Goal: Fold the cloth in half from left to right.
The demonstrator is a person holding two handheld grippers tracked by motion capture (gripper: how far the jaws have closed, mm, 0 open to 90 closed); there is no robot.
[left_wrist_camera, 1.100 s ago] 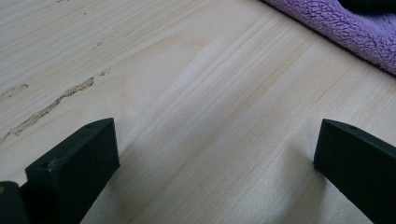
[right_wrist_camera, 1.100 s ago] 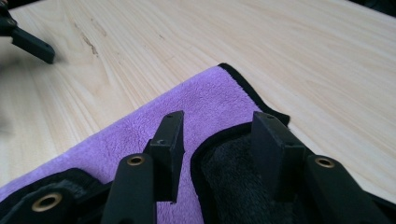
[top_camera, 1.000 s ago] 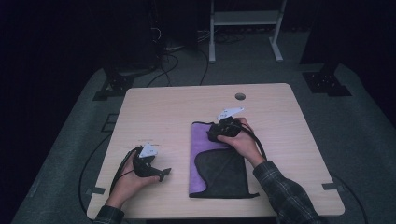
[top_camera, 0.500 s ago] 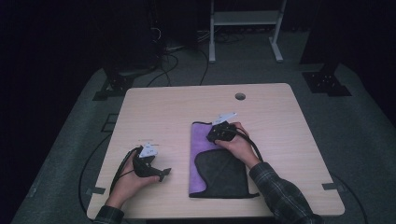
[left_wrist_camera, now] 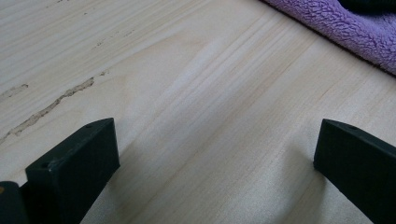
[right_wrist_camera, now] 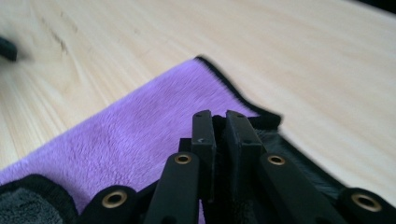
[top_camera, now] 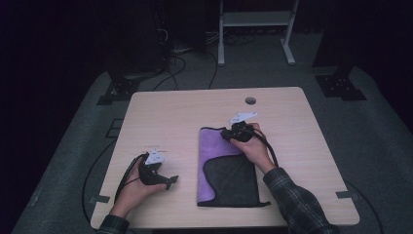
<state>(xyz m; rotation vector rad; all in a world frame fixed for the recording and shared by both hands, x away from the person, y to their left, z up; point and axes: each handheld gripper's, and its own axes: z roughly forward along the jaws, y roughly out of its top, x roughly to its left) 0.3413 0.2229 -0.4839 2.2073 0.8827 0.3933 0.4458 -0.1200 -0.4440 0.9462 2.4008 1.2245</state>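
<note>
A purple cloth (top_camera: 216, 146) with a dark grey layer folded over its near half (top_camera: 231, 180) lies flat on the wooden table (top_camera: 185, 112). My right gripper (top_camera: 228, 132) is at the cloth's far edge, near its far right corner. In the right gripper view its jaws (right_wrist_camera: 219, 116) have just been closing and now stand almost together, pinching the black-trimmed edge of the cloth (right_wrist_camera: 140, 121). My left gripper (top_camera: 170, 181) rests on the table left of the cloth, open, with bare wood between its jaws (left_wrist_camera: 215, 133). The cloth's purple edge (left_wrist_camera: 345, 18) lies beyond it.
A round cable hole (top_camera: 250, 100) sits near the table's far edge. Bare wood surrounds the cloth on all sides. A metal stand (top_camera: 253, 19) and cables are on the floor behind the table.
The right gripper has shifted slightly at the cloth's far edge and its jaws have come together on the cloth. The left hand and gripper have stayed where they were.
</note>
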